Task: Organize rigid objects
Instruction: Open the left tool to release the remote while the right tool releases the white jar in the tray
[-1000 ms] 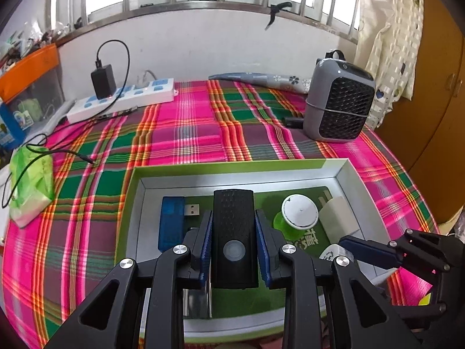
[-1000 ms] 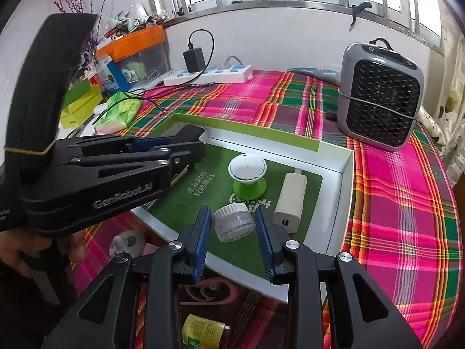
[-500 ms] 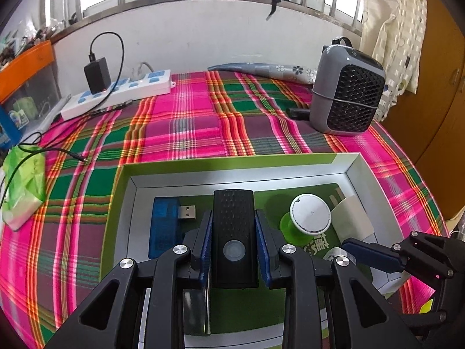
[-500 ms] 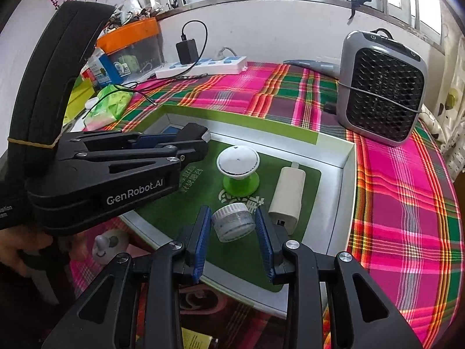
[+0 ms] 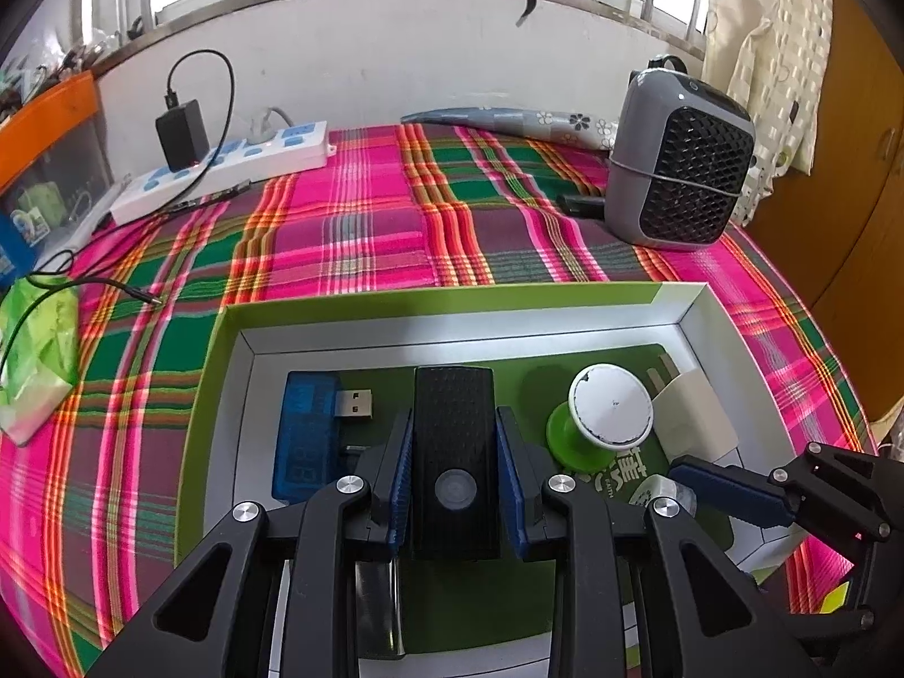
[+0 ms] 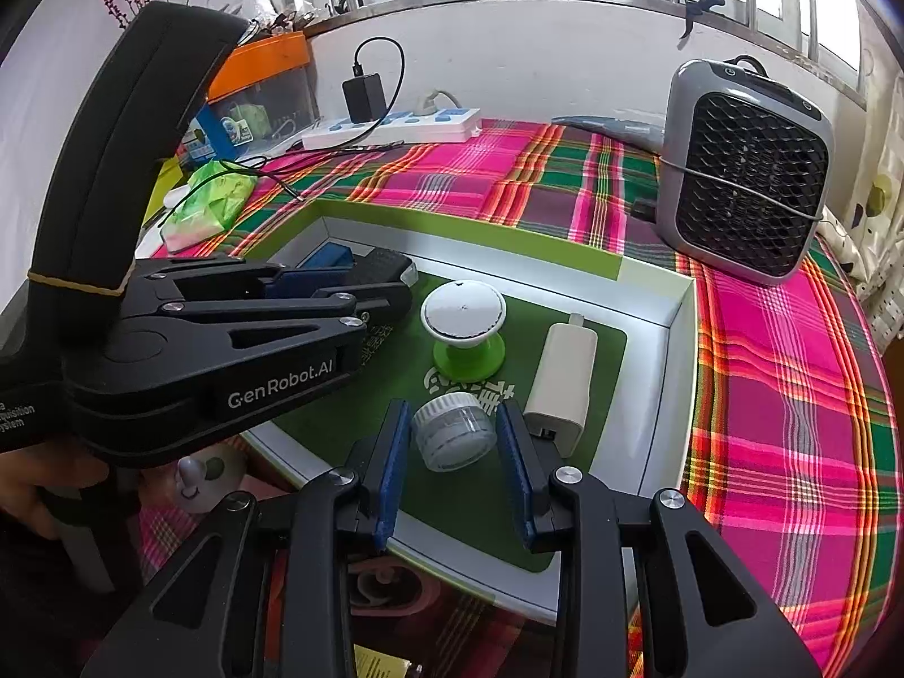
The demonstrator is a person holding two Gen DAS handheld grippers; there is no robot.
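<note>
A shallow white tray (image 5: 565, 333) with a green rim and green floor lies on the plaid cloth. My left gripper (image 5: 453, 424) is shut on a black oblong device (image 5: 455, 452) over the tray's left half; in the right wrist view the same left gripper (image 6: 361, 277) reaches in from the left. The right gripper (image 6: 453, 412) is shut on a small clear jar (image 6: 452, 432) with a white ribbed lid, just above the tray's near edge. On the tray floor lie a blue USB gadget (image 5: 305, 435), a white-topped green knob (image 6: 463, 316) and a white charger (image 6: 565, 378).
A grey fan heater (image 5: 683, 164) stands at the back right. A white power strip (image 5: 226, 169) with a black adapter sits at the back left. A green packet (image 5: 39, 350) and a loose cable lie left. A small white figure (image 6: 198, 474) sits below the tray's near edge.
Both grippers keep their hold on the same things. The views have drifted only slightly, with the tray a little larger in frame.
</note>
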